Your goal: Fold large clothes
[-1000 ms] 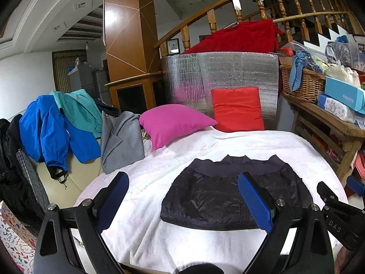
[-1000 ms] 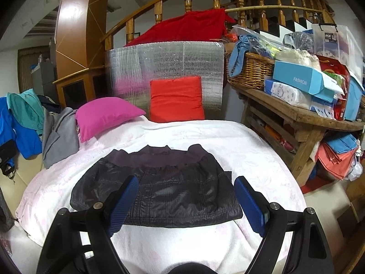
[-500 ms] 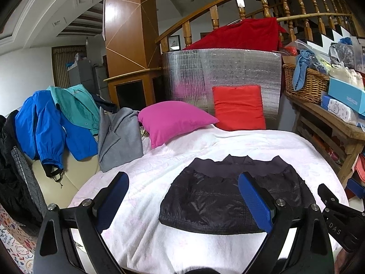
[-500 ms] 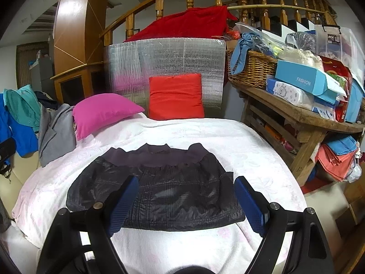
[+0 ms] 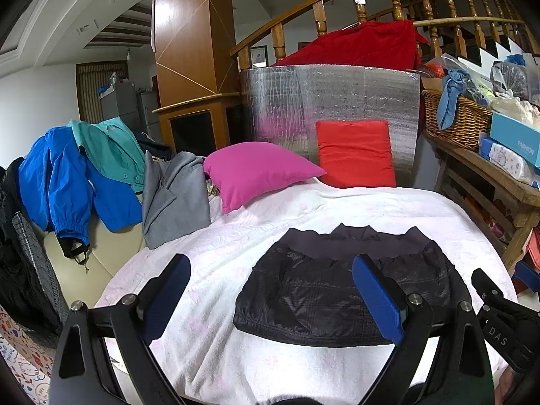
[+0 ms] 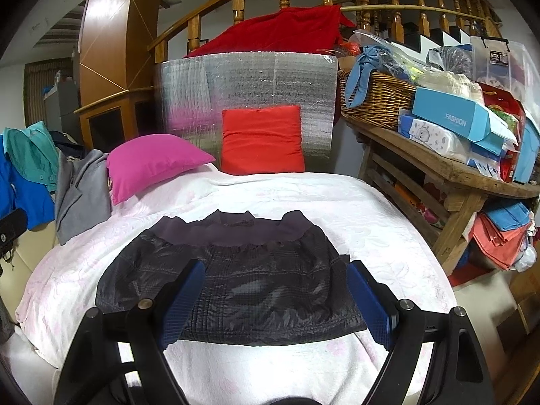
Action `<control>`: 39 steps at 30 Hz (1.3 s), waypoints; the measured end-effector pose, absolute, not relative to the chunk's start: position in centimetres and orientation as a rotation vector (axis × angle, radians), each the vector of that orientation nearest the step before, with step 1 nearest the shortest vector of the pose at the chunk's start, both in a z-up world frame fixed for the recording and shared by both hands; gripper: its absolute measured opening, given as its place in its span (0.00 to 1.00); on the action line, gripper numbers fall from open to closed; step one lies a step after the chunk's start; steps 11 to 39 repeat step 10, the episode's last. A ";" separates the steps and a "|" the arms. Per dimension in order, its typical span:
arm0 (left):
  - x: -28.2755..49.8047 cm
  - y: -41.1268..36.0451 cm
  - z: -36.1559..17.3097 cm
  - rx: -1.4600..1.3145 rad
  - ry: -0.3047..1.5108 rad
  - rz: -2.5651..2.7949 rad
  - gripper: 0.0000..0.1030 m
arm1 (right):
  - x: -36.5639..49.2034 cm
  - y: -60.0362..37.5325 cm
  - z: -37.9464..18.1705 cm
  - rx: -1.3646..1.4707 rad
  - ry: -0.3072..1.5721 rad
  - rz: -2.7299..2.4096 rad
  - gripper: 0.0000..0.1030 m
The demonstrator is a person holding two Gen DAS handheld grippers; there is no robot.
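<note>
A black quilted jacket (image 5: 317,290) lies folded flat on the white cover (image 5: 270,222), its dark collar band toward the pillows; it also shows in the right wrist view (image 6: 243,276). My left gripper (image 5: 273,287) is open and empty, above the near left part of the jacket. My right gripper (image 6: 275,297) is open and empty, held over the jacket's near half. The right gripper's black body (image 5: 499,320) shows at the right edge of the left wrist view.
A pink pillow (image 5: 256,172) and a red cushion (image 5: 354,152) lean at the back. Grey, teal and blue garments (image 5: 84,175) hang over a cream sofa at left. A wooden table (image 6: 449,172) with a basket and boxes stands at right.
Both grippers have drawn back and risen slightly; the jacket looks a little farther away. The jacket has not moved.
</note>
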State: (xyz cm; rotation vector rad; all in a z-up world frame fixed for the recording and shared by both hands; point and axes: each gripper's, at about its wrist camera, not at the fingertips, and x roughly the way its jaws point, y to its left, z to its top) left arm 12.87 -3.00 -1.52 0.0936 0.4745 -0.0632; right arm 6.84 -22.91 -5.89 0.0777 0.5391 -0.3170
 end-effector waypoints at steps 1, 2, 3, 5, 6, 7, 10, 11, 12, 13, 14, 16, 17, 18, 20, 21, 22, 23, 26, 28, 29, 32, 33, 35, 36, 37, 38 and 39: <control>13.0 -2.9 -1.6 0.092 0.474 -0.065 0.94 | 6.9 -22.9 -5.9 0.077 0.539 -0.319 0.86; 13.0 -2.9 -1.6 0.090 0.474 -0.063 0.94 | 7.1 -22.8 -5.9 0.075 0.538 -0.322 0.86; 13.2 -2.8 -1.7 0.087 0.474 -0.065 0.94 | 7.2 -22.8 -5.8 0.073 0.537 -0.324 0.86; 13.6 -2.7 -1.9 0.086 0.470 -0.074 0.94 | 7.5 -22.8 -5.8 0.070 0.537 -0.324 0.86; 13.9 -2.6 -2.0 0.083 0.469 -0.081 0.94 | 7.8 -23.0 -5.8 0.074 0.536 -0.319 0.86; 14.5 -2.3 -2.2 0.071 0.477 -0.097 0.94 | 8.0 -23.1 -5.7 0.080 0.537 -0.309 0.86; 17.5 -0.8 -3.4 0.017 0.517 -0.135 0.94 | 9.8 -25.0 -5.8 0.110 0.544 -0.295 0.86; 17.5 -0.8 -3.4 0.017 0.517 -0.135 0.94 | 9.8 -25.0 -5.8 0.110 0.544 -0.295 0.86; 17.5 -0.8 -3.4 0.017 0.517 -0.135 0.94 | 9.8 -25.0 -5.8 0.110 0.544 -0.295 0.86; 17.5 -0.8 -3.4 0.017 0.517 -0.135 0.94 | 9.8 -25.0 -5.8 0.110 0.544 -0.295 0.86; 17.5 -0.8 -3.4 0.017 0.517 -0.135 0.94 | 9.8 -25.0 -5.8 0.110 0.544 -0.295 0.86; 17.5 -0.8 -3.4 0.017 0.517 -0.135 0.94 | 9.8 -25.0 -5.8 0.110 0.544 -0.295 0.86; 17.5 -0.8 -3.4 0.017 0.517 -0.135 0.94 | 9.8 -25.0 -5.8 0.110 0.544 -0.295 0.86; 17.5 -0.8 -3.4 0.017 0.517 -0.135 0.94 | 9.8 -25.0 -5.8 0.110 0.544 -0.295 0.86; 17.5 -0.8 -3.4 0.017 0.517 -0.135 0.94 | 9.8 -25.0 -5.8 0.110 0.544 -0.295 0.86; 17.5 -0.8 -3.4 0.017 0.517 -0.135 0.94 | 9.8 -25.0 -5.8 0.110 0.544 -0.295 0.86; 17.5 -0.8 -3.4 0.017 0.517 -0.135 0.94 | 9.8 -25.0 -5.8 0.110 0.544 -0.295 0.86; 17.5 -0.8 -3.4 0.017 0.517 -0.135 0.94 | 9.8 -25.0 -5.8 0.110 0.544 -0.295 0.86; 17.5 -0.8 -3.4 0.017 0.517 -0.135 0.94 | 9.8 -25.0 -5.8 0.110 0.544 -0.295 0.86; 17.5 -0.8 -3.4 0.017 0.517 -0.135 0.94 | 9.8 -25.0 -5.8 0.110 0.544 -0.295 0.86; 17.5 -0.8 -3.4 0.017 0.517 -0.135 0.94 | 9.8 -25.0 -5.8 0.110 0.544 -0.295 0.86; 17.5 -0.8 -3.4 0.017 0.517 -0.135 0.94 | 9.8 -25.0 -5.8 0.110 0.544 -0.295 0.86; 17.5 -0.8 -3.4 0.017 0.517 -0.135 0.94 | 9.8 -25.0 -5.8 0.110 0.544 -0.295 0.86; 17.5 -0.8 -3.4 0.017 0.517 -0.135 0.94 | 9.8 -25.0 -5.8 0.110 0.544 -0.295 0.86; 17.5 -0.8 -3.4 0.017 0.517 -0.135 0.94 | 9.8 -25.0 -5.8 0.110 0.544 -0.295 0.86; 17.5 -0.8 -3.4 0.017 0.517 -0.135 0.94 | 9.8 -25.0 -5.8 0.110 0.544 -0.295 0.86; 17.5 -0.8 -3.4 0.017 0.517 -0.135 0.94 | 9.8 -25.0 -5.8 0.110 0.544 -0.295 0.86; 17.5 -0.8 -3.4 0.017 0.517 -0.135 0.94 | 9.8 -25.0 -5.8 0.110 0.544 -0.295 0.86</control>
